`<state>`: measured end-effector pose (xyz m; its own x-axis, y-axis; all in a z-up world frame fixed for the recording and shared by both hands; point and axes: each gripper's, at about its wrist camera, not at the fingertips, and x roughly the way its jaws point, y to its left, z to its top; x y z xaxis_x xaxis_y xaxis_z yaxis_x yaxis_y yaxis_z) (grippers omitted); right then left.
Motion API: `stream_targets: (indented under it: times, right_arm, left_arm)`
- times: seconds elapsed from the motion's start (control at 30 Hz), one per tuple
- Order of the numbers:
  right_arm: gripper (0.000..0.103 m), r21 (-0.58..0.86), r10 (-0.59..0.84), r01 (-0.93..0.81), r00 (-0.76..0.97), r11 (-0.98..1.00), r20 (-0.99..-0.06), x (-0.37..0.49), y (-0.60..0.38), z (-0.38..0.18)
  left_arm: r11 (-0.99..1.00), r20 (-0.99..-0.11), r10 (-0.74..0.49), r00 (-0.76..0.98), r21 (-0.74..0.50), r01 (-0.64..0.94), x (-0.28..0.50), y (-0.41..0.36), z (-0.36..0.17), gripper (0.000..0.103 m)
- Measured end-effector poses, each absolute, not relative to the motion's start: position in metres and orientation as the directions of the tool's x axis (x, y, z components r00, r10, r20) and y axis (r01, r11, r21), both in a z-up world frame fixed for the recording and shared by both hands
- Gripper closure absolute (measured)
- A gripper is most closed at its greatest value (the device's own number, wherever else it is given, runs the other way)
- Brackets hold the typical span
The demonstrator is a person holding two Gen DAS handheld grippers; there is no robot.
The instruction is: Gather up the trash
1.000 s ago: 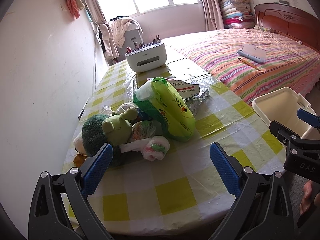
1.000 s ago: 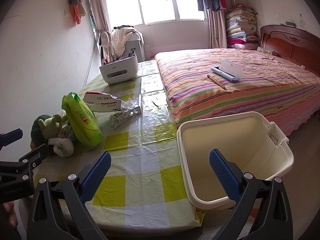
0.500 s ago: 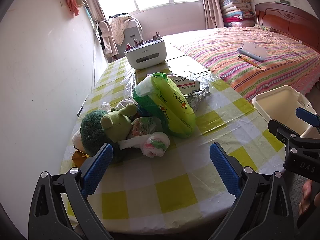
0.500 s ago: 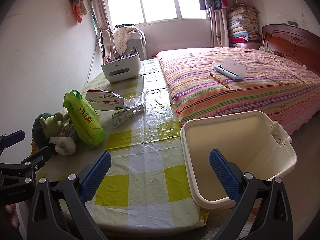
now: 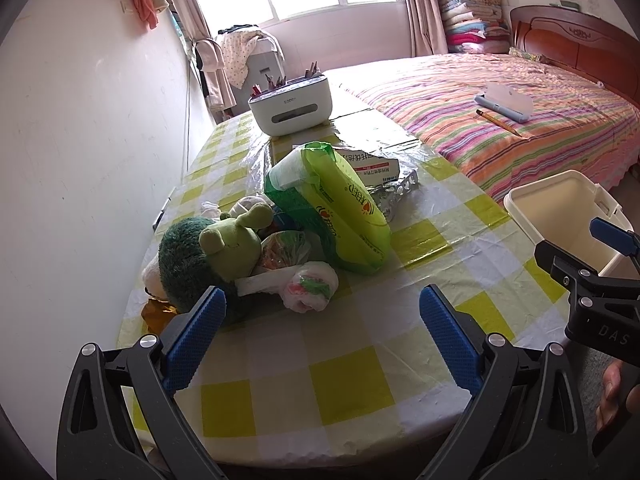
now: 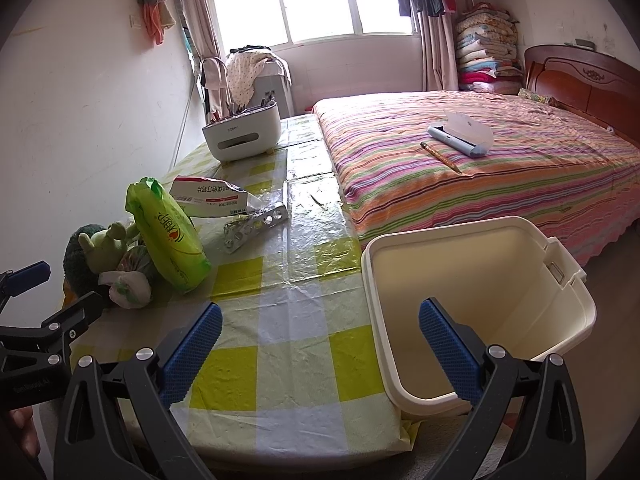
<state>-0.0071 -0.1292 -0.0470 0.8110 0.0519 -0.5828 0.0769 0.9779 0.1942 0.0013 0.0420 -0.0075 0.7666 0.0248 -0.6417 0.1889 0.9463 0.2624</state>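
A knotted white plastic bag (image 5: 308, 286) of scraps lies on the checked table (image 5: 352, 364), next to a second clear bag (image 5: 282, 248). Behind them lie a green tissue pack (image 5: 340, 216), a torn medicine box (image 5: 374, 164) and a foil blister strip (image 5: 394, 194). The cream bin (image 6: 472, 300) stands off the table's right edge. My left gripper (image 5: 322, 332) is open and empty, just short of the knotted bag. My right gripper (image 6: 320, 344) is open and empty over the table edge beside the bin. The knotted bag also shows in the right wrist view (image 6: 130, 288).
A green plush toy (image 5: 216, 248) lies left of the bags, with a gold wrapper (image 5: 156, 312) by it. A white organizer box (image 5: 290, 108) stands at the table's far end. A striped bed (image 6: 500, 168) runs along the right. The wall is close on the left.
Both grippers have drawn back and risen slightly, so the table items look a little farther off. The jaws stay open and nothing on the table has moved.
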Motion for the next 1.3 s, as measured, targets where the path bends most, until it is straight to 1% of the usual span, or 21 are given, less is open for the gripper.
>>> stream_targets:
  times: [0.57, 0.83, 1.3]
  right_arm:
    - [0.007, 0.205, 0.064, 0.071, 0.807, 0.976, -0.587, -0.004, -0.128, -0.050]
    - [0.007, 0.208, 0.070, 0.065, 0.810, 0.976, -0.582, -0.005, -0.128, -0.050]
    - [0.007, 0.213, 0.076, 0.062, 0.807, 0.975, -0.585, -0.006, -0.128, -0.050]
  left_arm:
    - [0.947, -0.647, 0.024, 0.762, 0.260, 0.190, 0.002, 0.042, -0.010, 0.007]
    - [0.959, -0.661, 0.018, 0.750, 0.225, 0.175, 0.005, 0.048, -0.012, 0.007]
    - [0.961, -0.667, 0.021, 0.745, 0.218, 0.168, 0.005, 0.052, -0.011, 0.007]
